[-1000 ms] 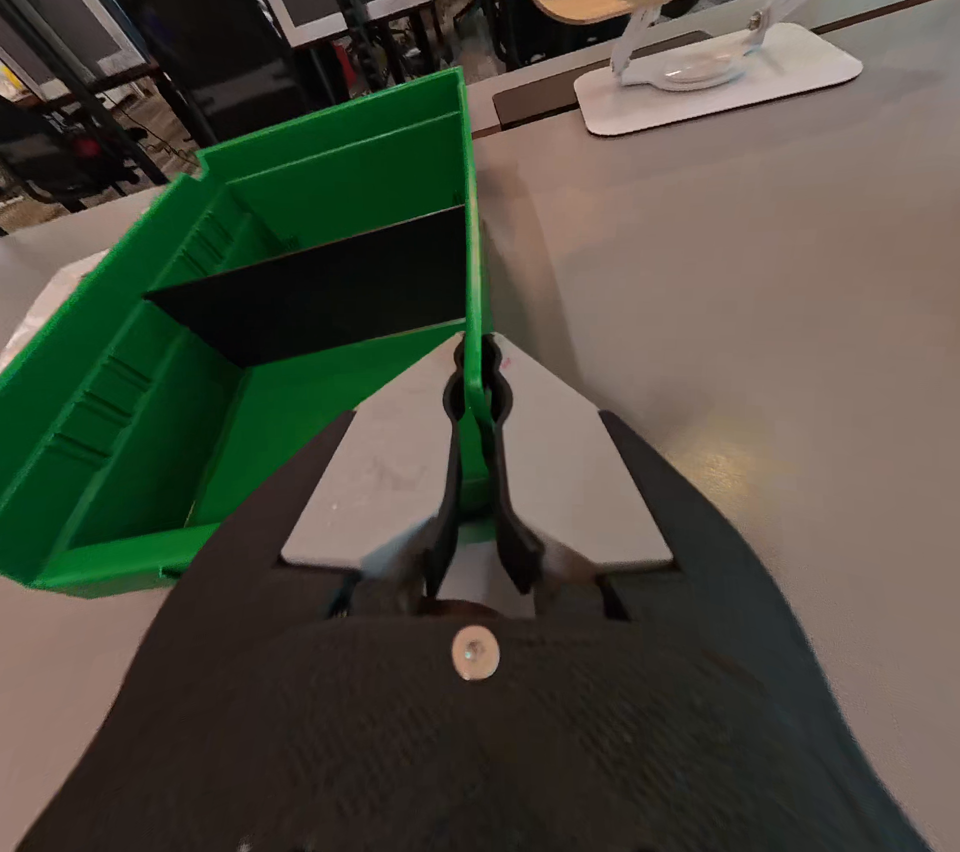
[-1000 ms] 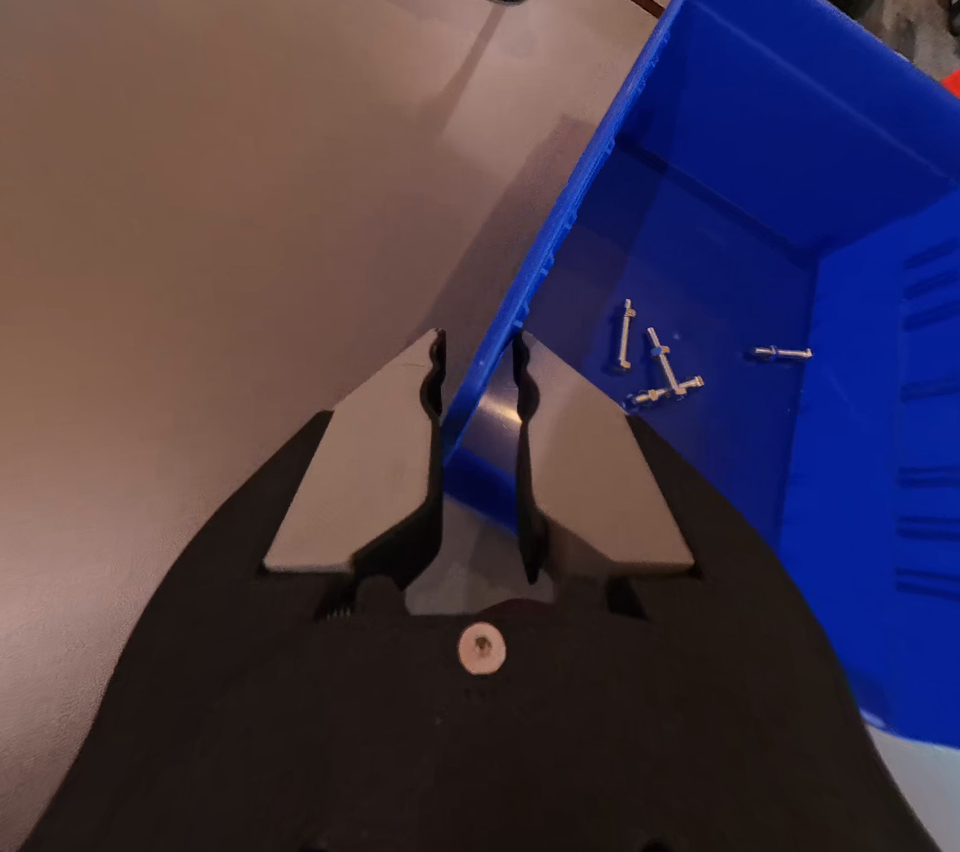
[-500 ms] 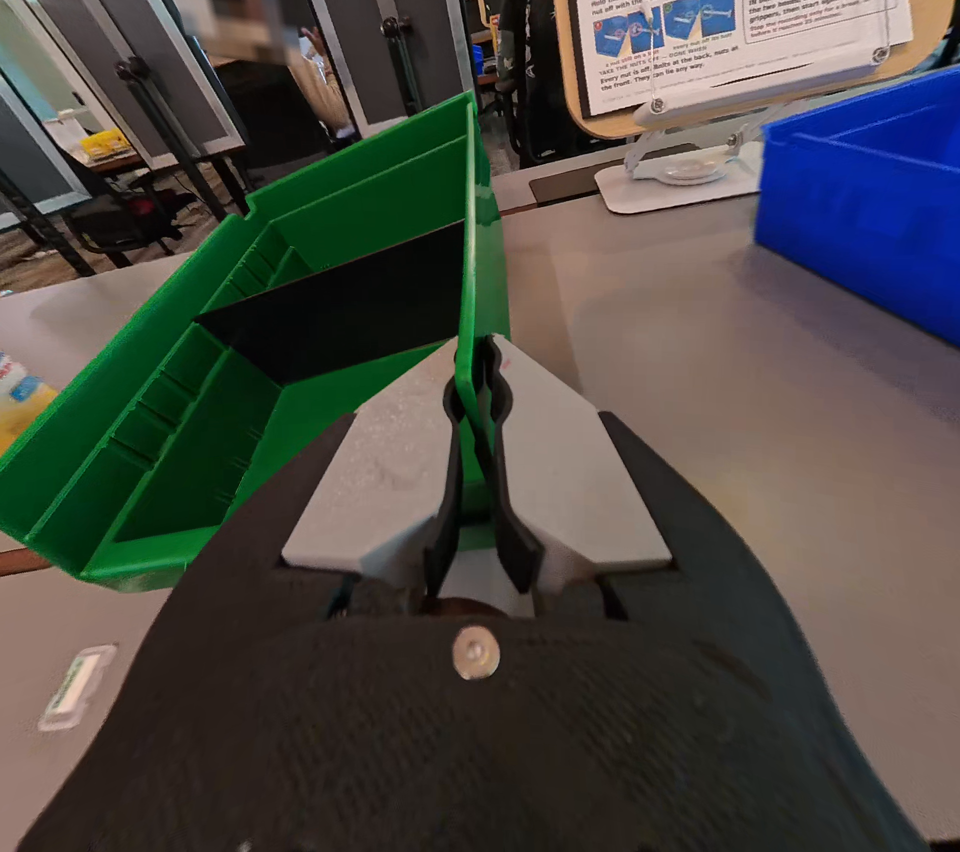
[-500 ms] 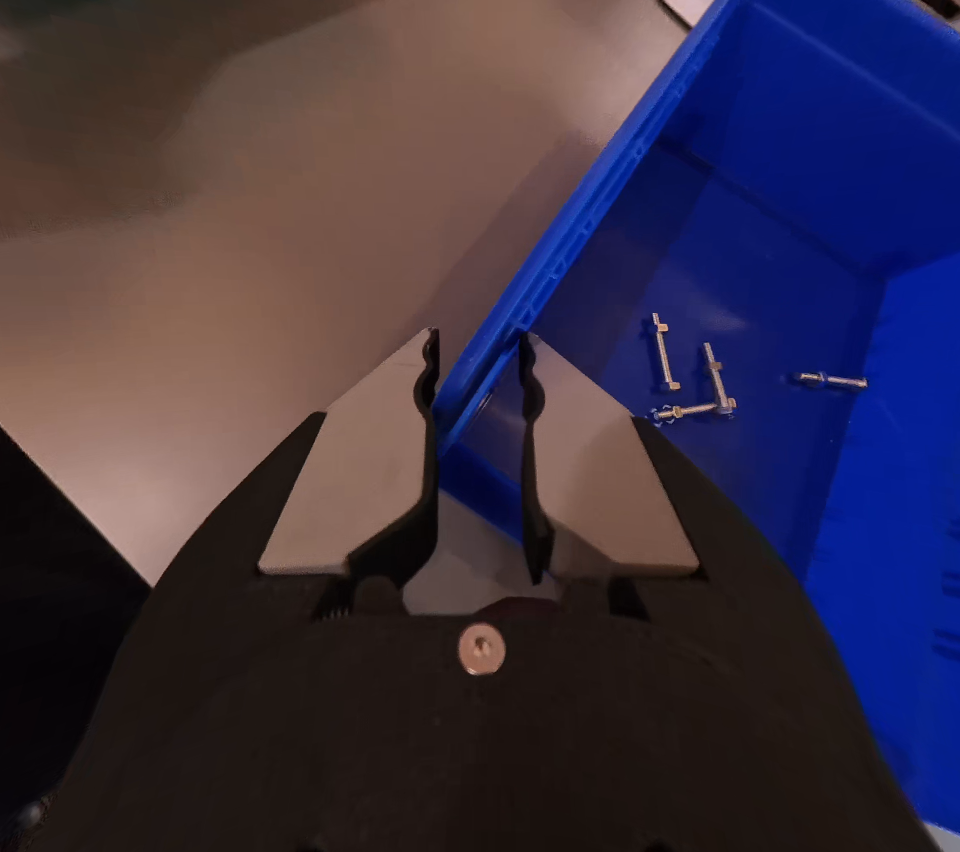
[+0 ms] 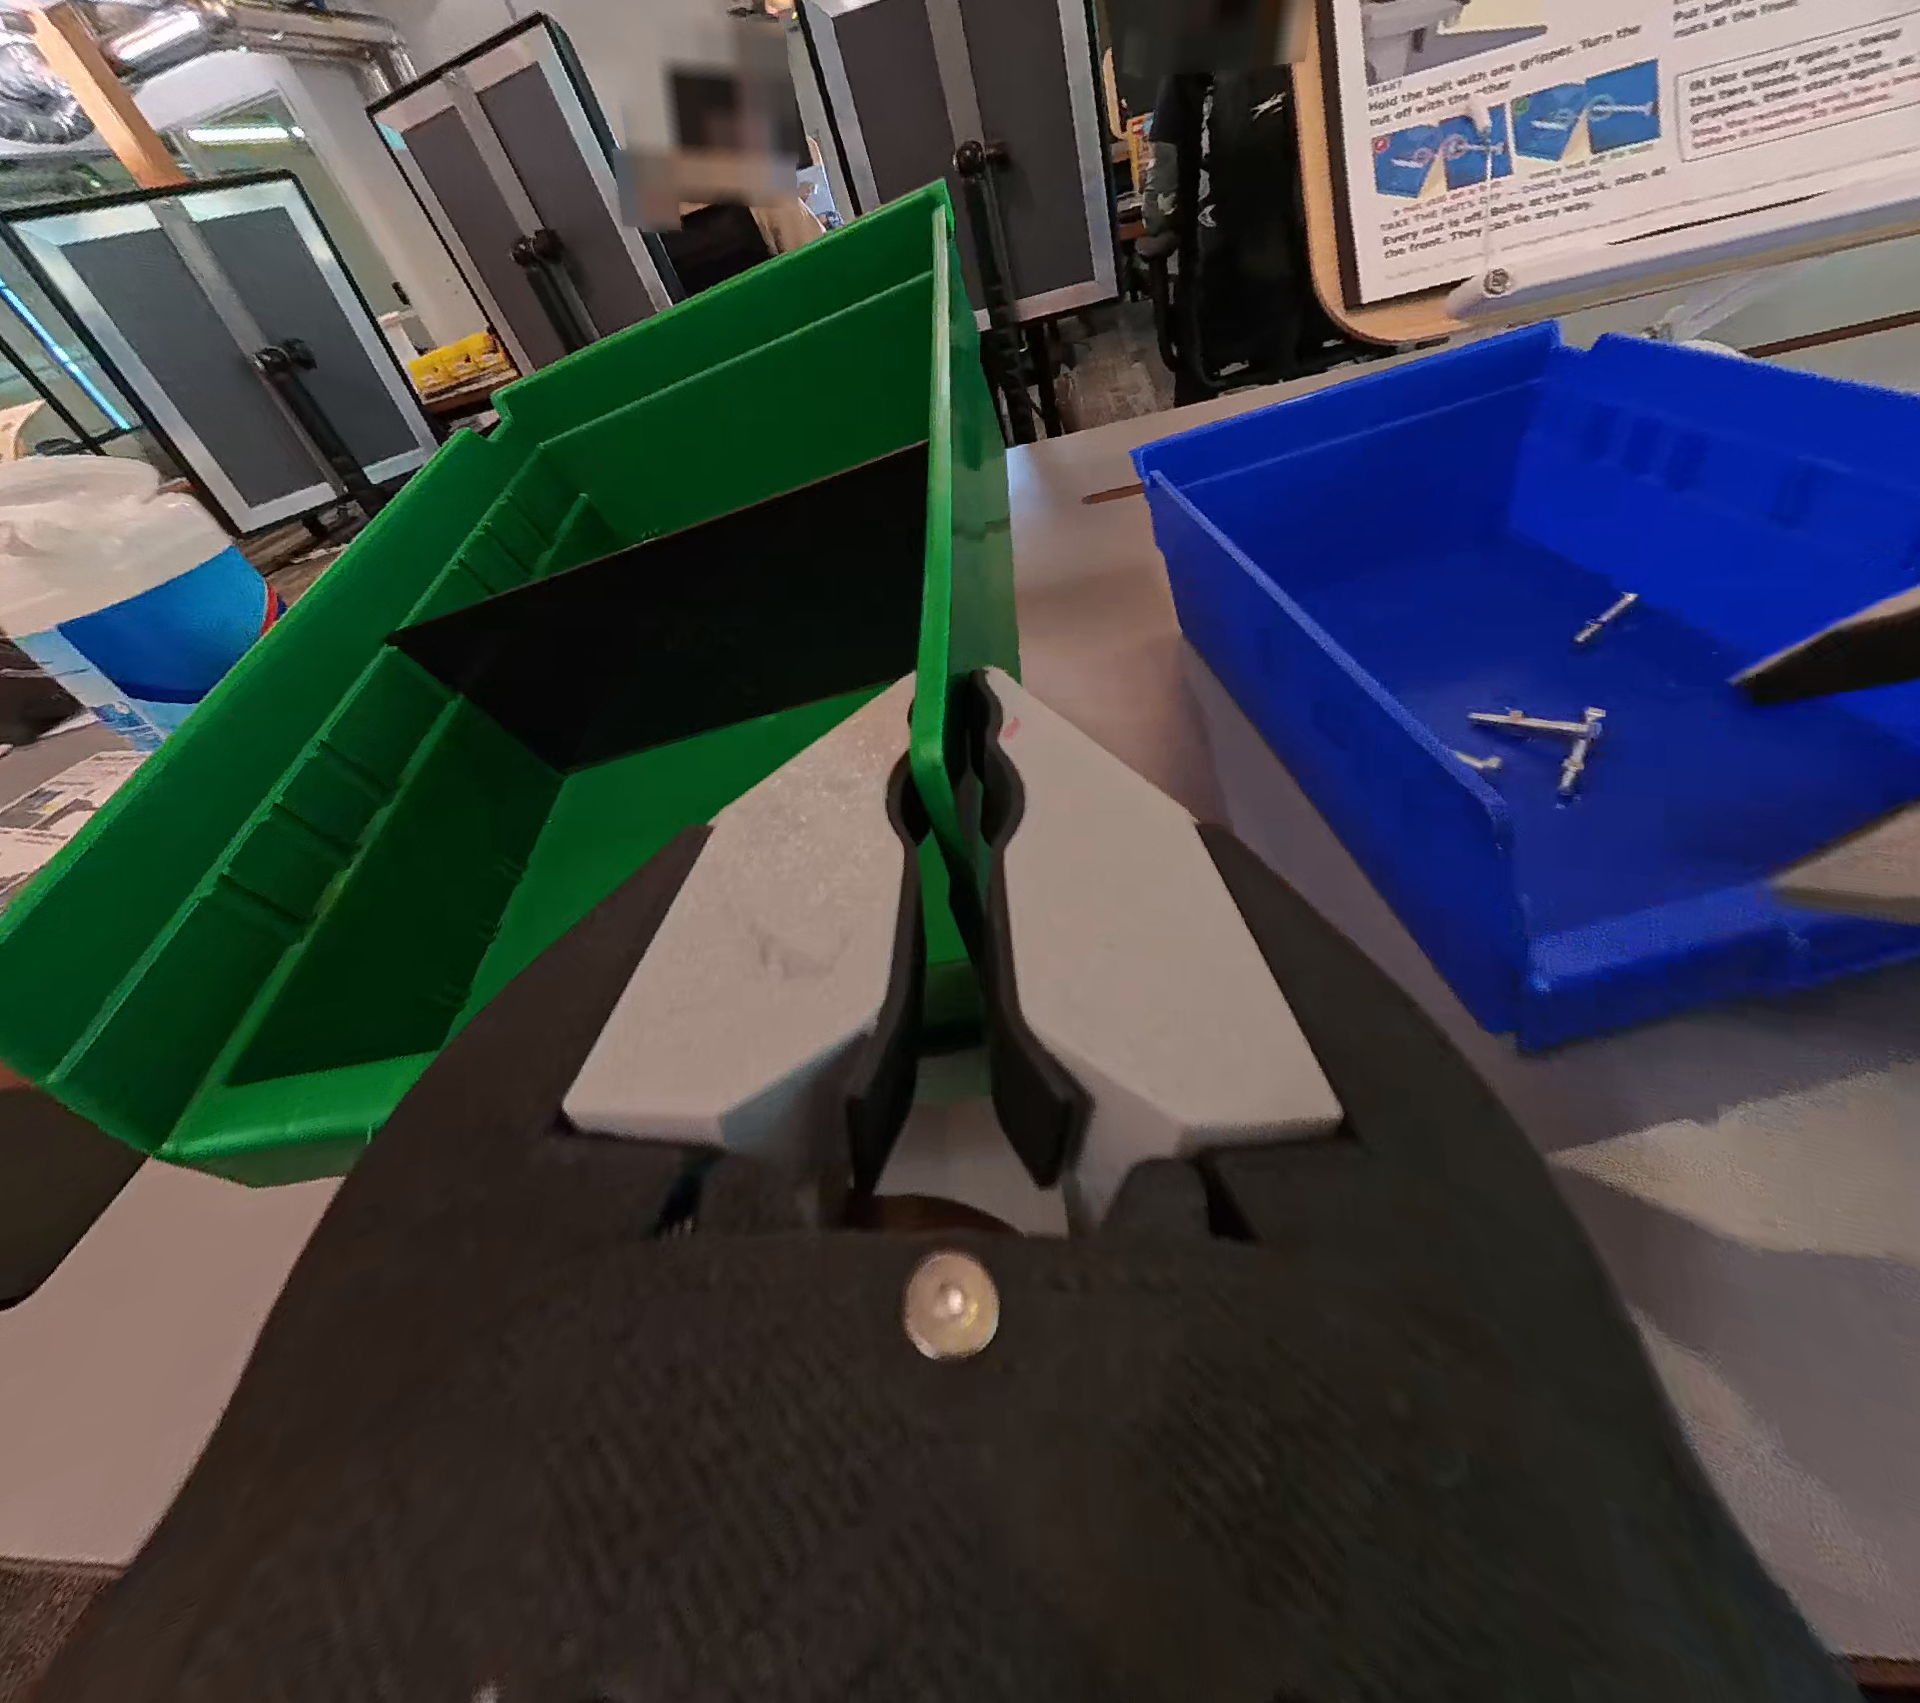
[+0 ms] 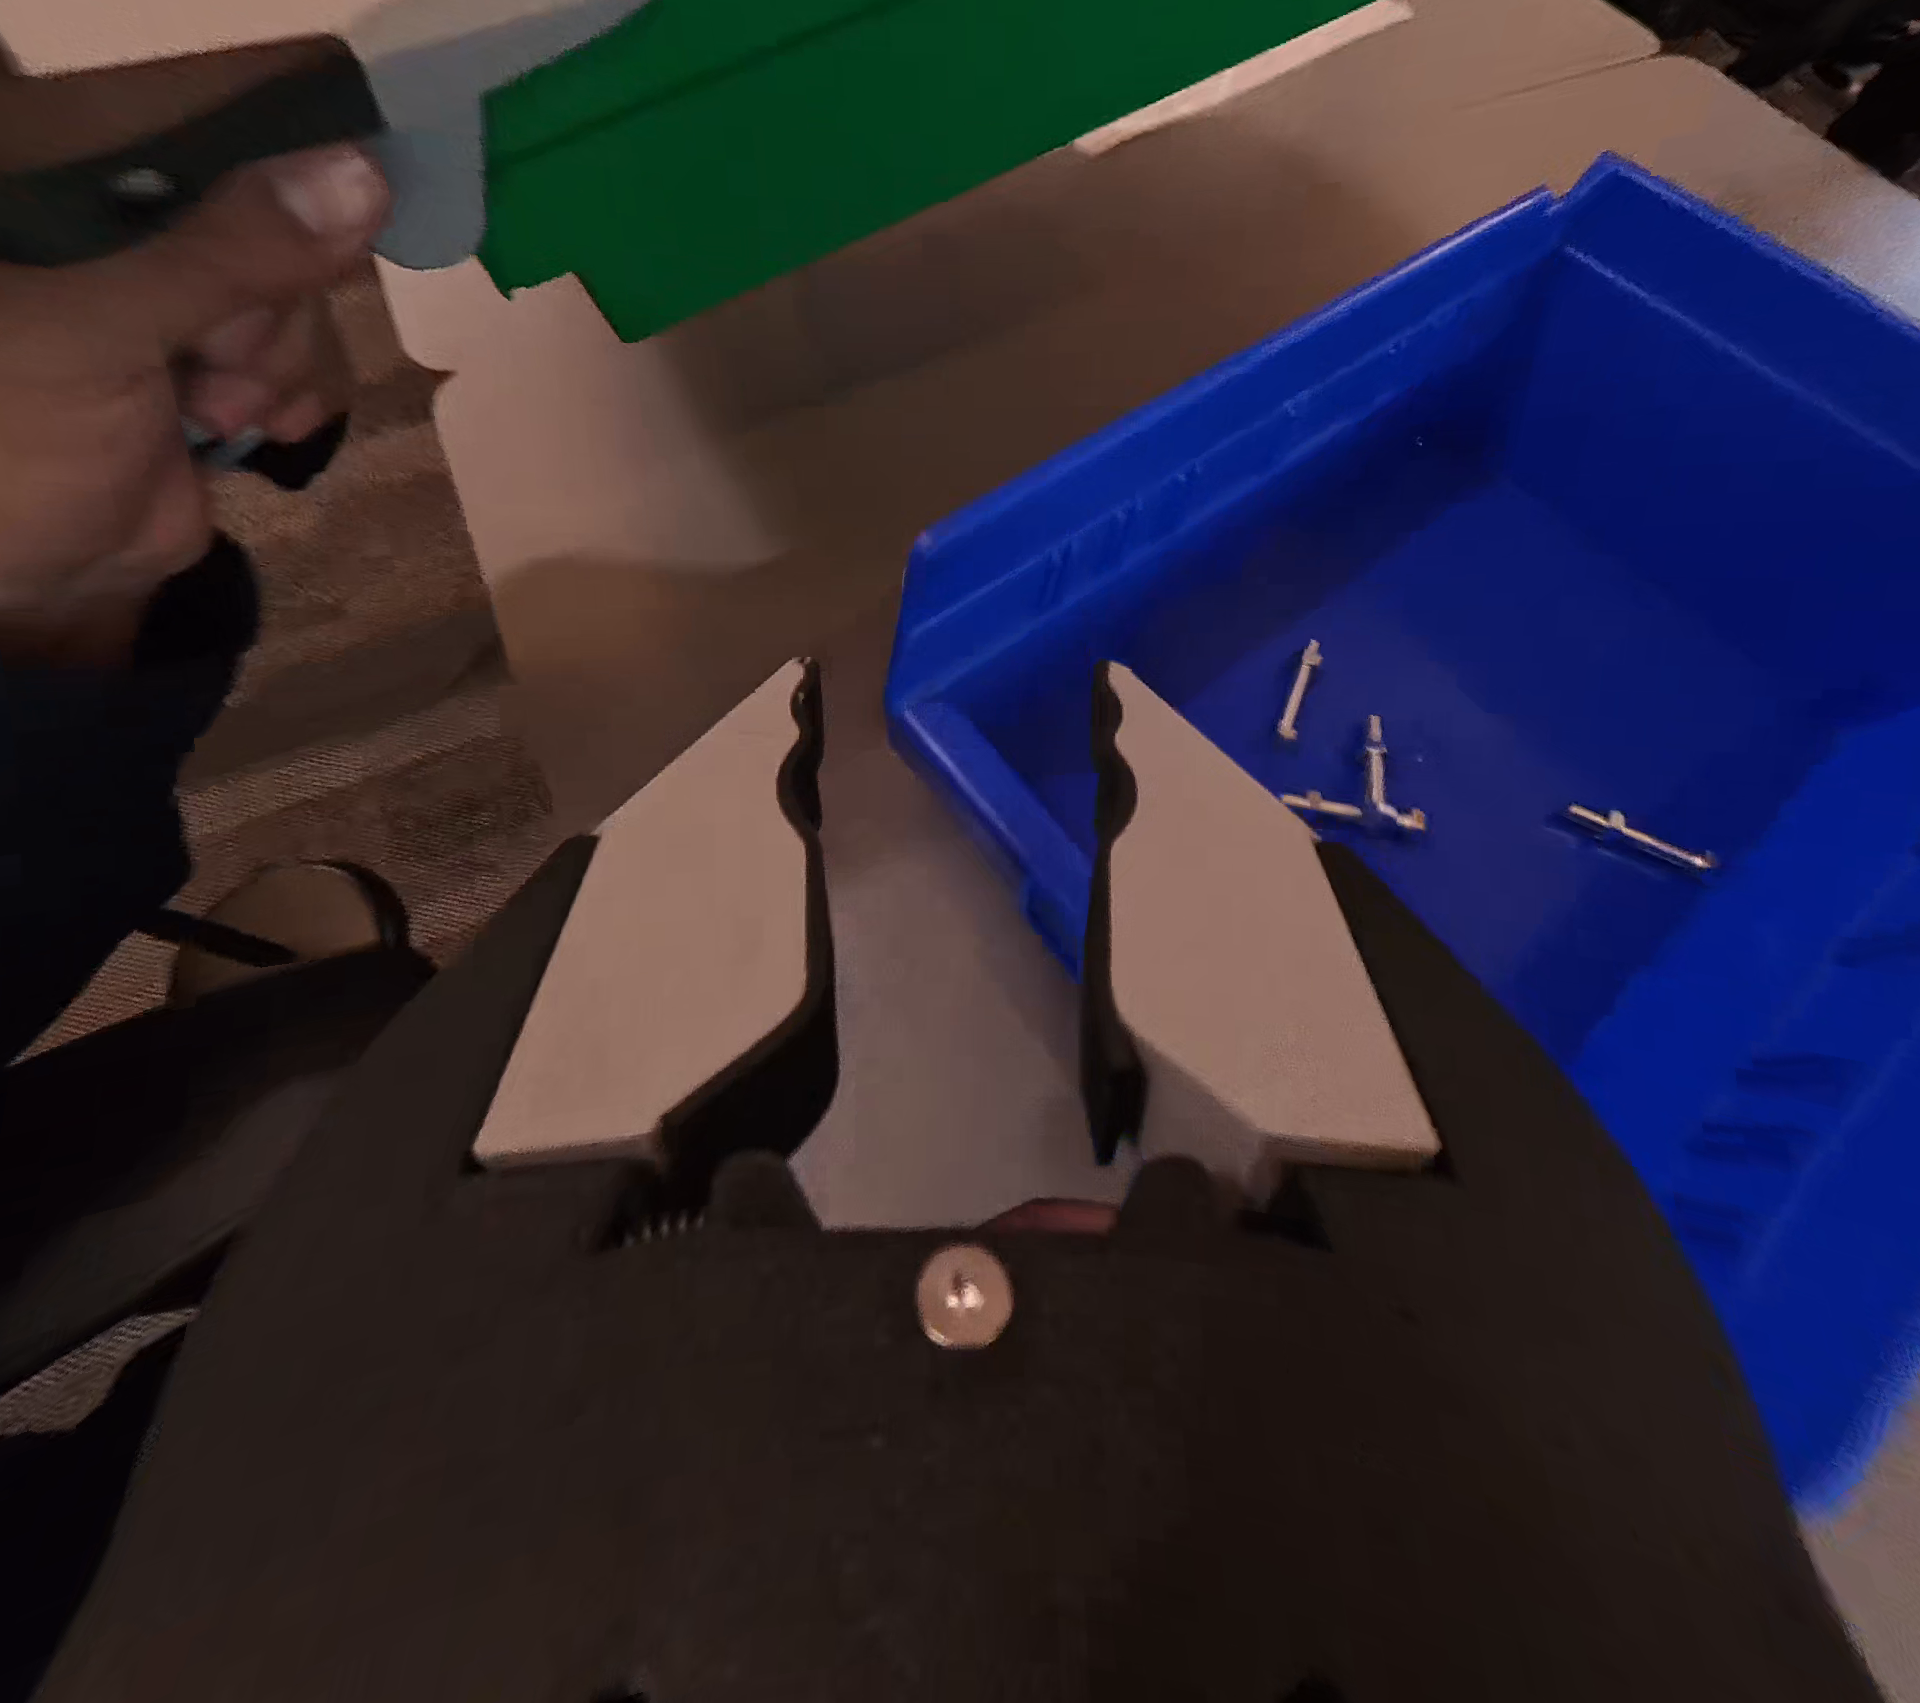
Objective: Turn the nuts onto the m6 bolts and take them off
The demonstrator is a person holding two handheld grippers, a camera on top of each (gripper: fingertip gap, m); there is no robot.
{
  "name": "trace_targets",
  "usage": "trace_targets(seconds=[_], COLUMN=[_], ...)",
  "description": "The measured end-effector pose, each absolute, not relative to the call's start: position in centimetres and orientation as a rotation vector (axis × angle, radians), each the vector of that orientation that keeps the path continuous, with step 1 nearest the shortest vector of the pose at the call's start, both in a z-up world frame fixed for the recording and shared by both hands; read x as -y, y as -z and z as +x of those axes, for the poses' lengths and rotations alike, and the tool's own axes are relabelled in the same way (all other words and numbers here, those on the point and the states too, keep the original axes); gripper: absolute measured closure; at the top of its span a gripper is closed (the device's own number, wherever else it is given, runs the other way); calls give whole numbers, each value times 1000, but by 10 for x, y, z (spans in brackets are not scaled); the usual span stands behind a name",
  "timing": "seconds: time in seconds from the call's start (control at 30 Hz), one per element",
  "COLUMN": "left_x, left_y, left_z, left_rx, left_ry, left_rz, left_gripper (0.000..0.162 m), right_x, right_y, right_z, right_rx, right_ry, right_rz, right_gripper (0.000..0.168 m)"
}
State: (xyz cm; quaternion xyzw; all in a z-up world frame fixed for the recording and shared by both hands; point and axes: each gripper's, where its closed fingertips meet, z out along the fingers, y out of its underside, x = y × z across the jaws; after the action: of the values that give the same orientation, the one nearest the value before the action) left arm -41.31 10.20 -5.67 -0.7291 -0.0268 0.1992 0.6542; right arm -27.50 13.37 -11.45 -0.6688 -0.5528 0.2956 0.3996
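Observation:
My left gripper point(image 5: 948, 693) is shut on the right side wall of the green bin point(image 5: 727, 406) and holds it tilted above the table. A black divider point(image 5: 675, 614) crosses the bin. In the right wrist view the green bin point(image 6: 935, 43) hangs in the air at the top, with the left gripper point(image 6: 488, 74) on its end. My right gripper point(image 6: 956, 677) is open. Its fingers straddle the near corner of the blue bin point(image 6: 1195, 510) without pressing on it. Several bolts with nuts point(image 6: 1371, 780) lie on the blue bin's floor. They also show in the left wrist view point(image 5: 1538, 723).
The blue bin point(image 5: 1351, 614) stands on the grey table point(image 5: 1091, 562). An instruction board point(image 5: 1621, 43) on a stand is behind it. A white and blue canister point(image 5: 114, 593) is at the far left. A person's hand point(image 6: 156, 365) holds the left gripper. The tips of one gripper are about 15 cm away from the tips of the other.
My right gripper's jaws have widened around the blue bin's wall and drawn back to its corner. My left gripper, still shut on the green bin's wall, has tilted up, bringing the blue bin into its view.

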Motion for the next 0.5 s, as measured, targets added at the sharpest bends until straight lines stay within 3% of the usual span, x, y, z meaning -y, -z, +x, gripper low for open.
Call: trace_targets(seconds=[0.1,0.27,0.5], left_x=[-101,-101,-97], left_y=[54,47,31], left_z=[-412,-404,-387], left_rx=[53,37,15], left_ry=[-450,-434,-444], left_rz=[-1649,-1628,-1595], left_gripper=[161,161,161], right_x=[-147,-232,-285], right_y=[95,81,147], right_z=[-223,-127,-111], right_rx=[1340,1176,1329], right_ry=[-852,-762,-774], right_rz=[-1657,-1645,-1752], right_gripper=[121,145,150])
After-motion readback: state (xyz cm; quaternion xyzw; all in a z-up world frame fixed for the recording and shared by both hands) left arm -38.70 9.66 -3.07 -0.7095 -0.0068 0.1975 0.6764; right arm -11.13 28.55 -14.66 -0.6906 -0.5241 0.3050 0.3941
